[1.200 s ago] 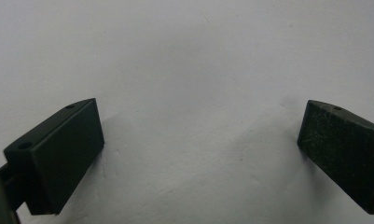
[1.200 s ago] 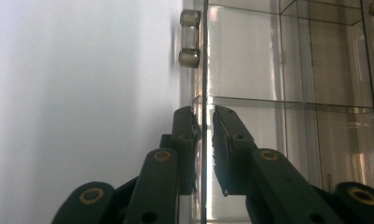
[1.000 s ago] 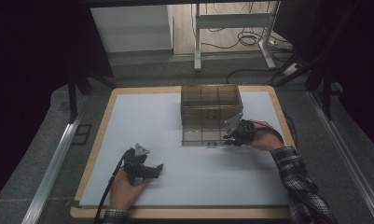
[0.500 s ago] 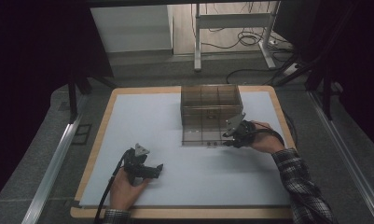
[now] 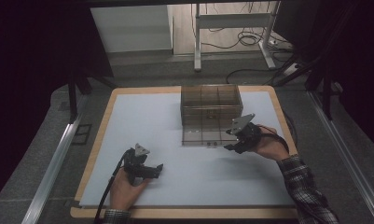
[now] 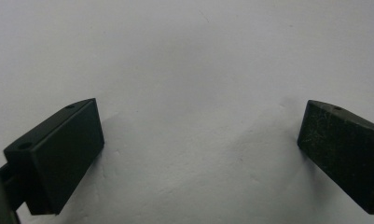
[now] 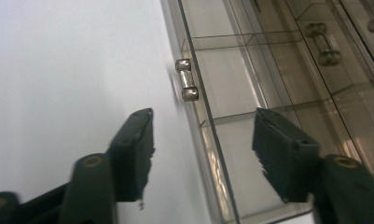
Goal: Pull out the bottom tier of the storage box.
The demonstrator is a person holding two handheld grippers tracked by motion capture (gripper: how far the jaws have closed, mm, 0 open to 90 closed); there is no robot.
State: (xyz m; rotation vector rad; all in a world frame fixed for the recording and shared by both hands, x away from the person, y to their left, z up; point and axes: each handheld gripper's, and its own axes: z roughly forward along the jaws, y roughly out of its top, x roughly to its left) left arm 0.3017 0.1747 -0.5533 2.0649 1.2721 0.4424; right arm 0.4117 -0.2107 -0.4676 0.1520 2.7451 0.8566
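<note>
A smoky clear drawer box stands at the back middle of the white mat, its bottom drawer pulled out toward me. My right gripper sits at that drawer's front right corner. In the right gripper view its jaws have just been opening and stand apart, one on each side of the drawer's clear front panel without pressing on it. The small metal handle lies just beyond the fingertips. My left gripper rests on the mat near the front left, open with nothing between its jaws.
The mat lies on a wooden-edged table. More drawers with metal handles show through the clear box. Behind the table are a desk frame and cables on the floor.
My right hand has shifted slightly to the right, back from the drawer front. The left hand and the drawer box have not moved.
</note>
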